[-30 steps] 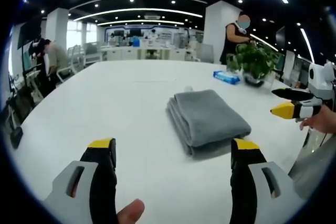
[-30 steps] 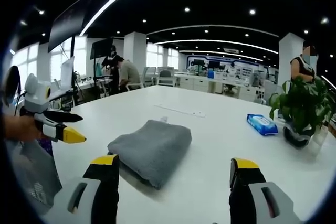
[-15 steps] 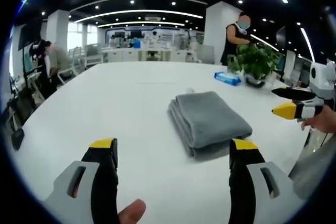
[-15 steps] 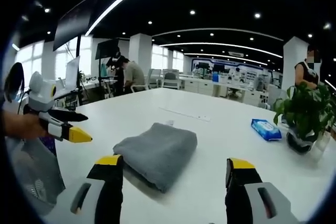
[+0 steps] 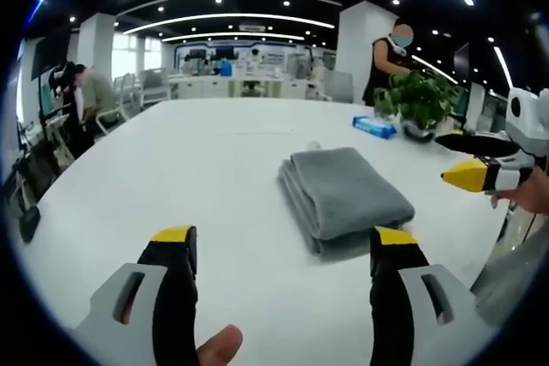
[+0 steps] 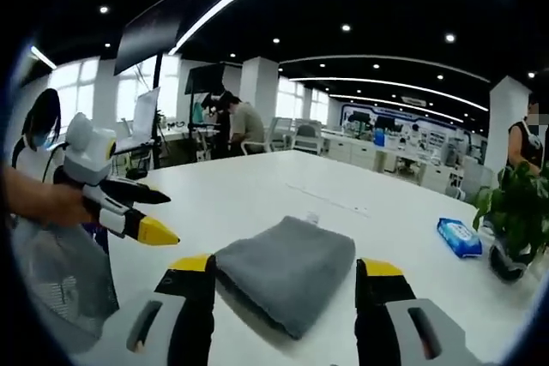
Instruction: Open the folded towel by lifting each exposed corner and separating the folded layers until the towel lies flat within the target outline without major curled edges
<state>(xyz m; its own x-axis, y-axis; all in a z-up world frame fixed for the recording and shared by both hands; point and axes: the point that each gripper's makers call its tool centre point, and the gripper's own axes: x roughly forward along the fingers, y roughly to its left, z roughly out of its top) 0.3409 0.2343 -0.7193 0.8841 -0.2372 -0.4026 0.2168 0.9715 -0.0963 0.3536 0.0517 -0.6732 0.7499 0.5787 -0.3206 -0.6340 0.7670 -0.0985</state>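
Since the earlier frames the right gripper (image 6: 279,270) has come closer to the folded grey towel (image 6: 290,270), which now sits between its two spread jaws in the right gripper view; the left gripper (image 5: 281,242) has hardly moved. Both tools are released, jaws wide apart, holding nothing. The towel (image 5: 345,196) lies folded on the white table (image 5: 197,160), not yet touched; no target outline can be made out. From the left gripper the towel lies ahead and to the right, its long axis running away from the camera, stacked fold edges along its left and near sides. The right gripper (image 5: 480,173) hovers near the towel's right edge, so it seems the nearer one; its near corner is probably the first to lift.
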